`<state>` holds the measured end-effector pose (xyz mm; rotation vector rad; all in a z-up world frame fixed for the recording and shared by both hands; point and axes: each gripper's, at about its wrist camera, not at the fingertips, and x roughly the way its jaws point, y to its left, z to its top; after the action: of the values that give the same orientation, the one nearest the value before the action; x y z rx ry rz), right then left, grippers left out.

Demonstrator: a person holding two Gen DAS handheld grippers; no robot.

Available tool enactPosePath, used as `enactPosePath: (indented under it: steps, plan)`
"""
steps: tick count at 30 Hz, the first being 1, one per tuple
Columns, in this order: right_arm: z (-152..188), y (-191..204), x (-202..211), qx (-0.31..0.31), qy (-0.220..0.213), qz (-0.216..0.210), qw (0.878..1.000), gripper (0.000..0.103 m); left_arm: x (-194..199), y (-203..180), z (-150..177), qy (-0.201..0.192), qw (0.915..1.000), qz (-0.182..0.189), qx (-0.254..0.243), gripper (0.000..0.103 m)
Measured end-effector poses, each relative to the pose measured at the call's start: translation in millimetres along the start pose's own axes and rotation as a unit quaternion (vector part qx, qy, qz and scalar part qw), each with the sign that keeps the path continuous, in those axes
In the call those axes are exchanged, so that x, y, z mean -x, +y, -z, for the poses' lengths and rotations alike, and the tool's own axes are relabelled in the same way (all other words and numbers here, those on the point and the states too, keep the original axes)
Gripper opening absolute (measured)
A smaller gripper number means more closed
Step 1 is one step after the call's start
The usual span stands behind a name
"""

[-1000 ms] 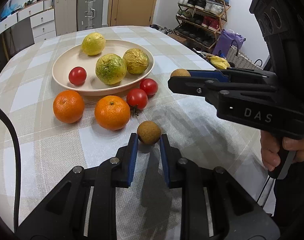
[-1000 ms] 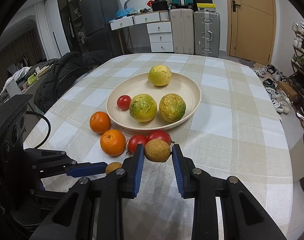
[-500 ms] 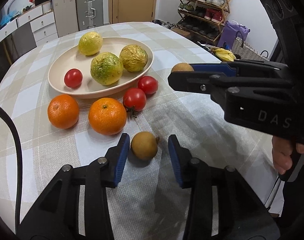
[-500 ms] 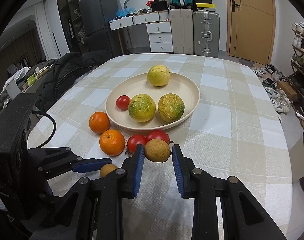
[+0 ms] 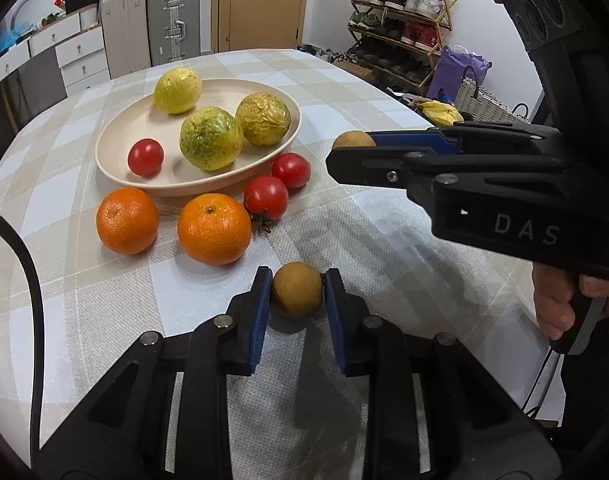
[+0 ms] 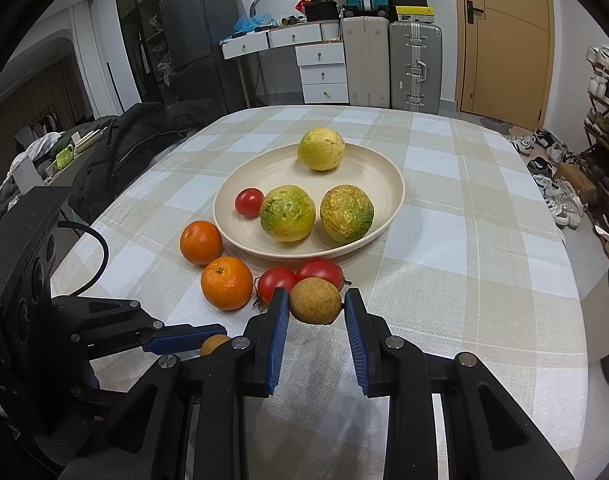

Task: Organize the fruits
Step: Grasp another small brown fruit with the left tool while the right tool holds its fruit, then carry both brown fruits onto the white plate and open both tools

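Note:
My left gripper (image 5: 297,277) is closing, and its blue pads press on a small brown fruit (image 5: 297,296) low over the checked cloth. The same gripper (image 6: 208,334) and its fruit (image 6: 213,343) show at the lower left of the right wrist view. My right gripper (image 6: 316,296) is shut on a second brown fruit (image 6: 315,301), held above the cloth just before two tomatoes (image 6: 277,283). The cream plate (image 6: 368,168) beyond holds three yellow-green fruits (image 6: 287,219) and one tomato (image 6: 249,201). Two oranges (image 5: 214,229) lie in front of the plate (image 5: 104,148).
A person's hand (image 5: 556,304) grips the right gripper's handle at the right. A black cable (image 5: 28,264) curves over the cloth at the left. Beside the table's right edge stand a shoe rack (image 5: 400,40) and a basket (image 5: 484,104). A dark jacket (image 6: 124,148) lies off the far left edge.
The left jaws stood narrow behind the brown fruit, opened wide around it, and now have closed on it. The right gripper and its fruit have not moved.

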<state>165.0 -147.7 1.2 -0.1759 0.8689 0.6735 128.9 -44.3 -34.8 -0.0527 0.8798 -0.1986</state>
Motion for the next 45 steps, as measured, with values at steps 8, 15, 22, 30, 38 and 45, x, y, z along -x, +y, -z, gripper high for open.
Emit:
enactPosePath:
  steps: [8,15,22,30,38,45]
  plan:
    - [-0.1,2.2,-1.8,0.002,0.0,-0.001,1.0,0.029,18.0,8.7,-6.2,-0.028,0.9996,-0.003,0.001,0.021]
    - [1.0,6.3,-4.5,0.006,0.003,-0.001,1.0,0.029,19.5,14.4,-4.3,-0.023,0.9997,-0.002,-0.002,0.02]
    - [1.5,7.0,-5.5,0.005,0.006,0.0,1.0,0.029,18.2,11.5,-3.3,-0.012,0.9999,0.012,0.0,0.021]
    - [1.1,3.3,-3.6,0.003,0.004,0.001,1.0,0.029,4.6,-1.9,-3.7,0.009,0.9992,0.039,0.002,0.037]
    - [0.3,-5.9,0.8,-0.006,-0.001,0.007,1.0,0.029,-7.4,-19.0,-11.7,0.012,0.9989,0.045,-0.008,0.037]
    - [-0.6,-12.0,4.1,-0.013,-0.006,0.01,1.0,0.029,-12.0,-21.8,-10.4,0.018,0.9988,0.044,-0.015,0.023]
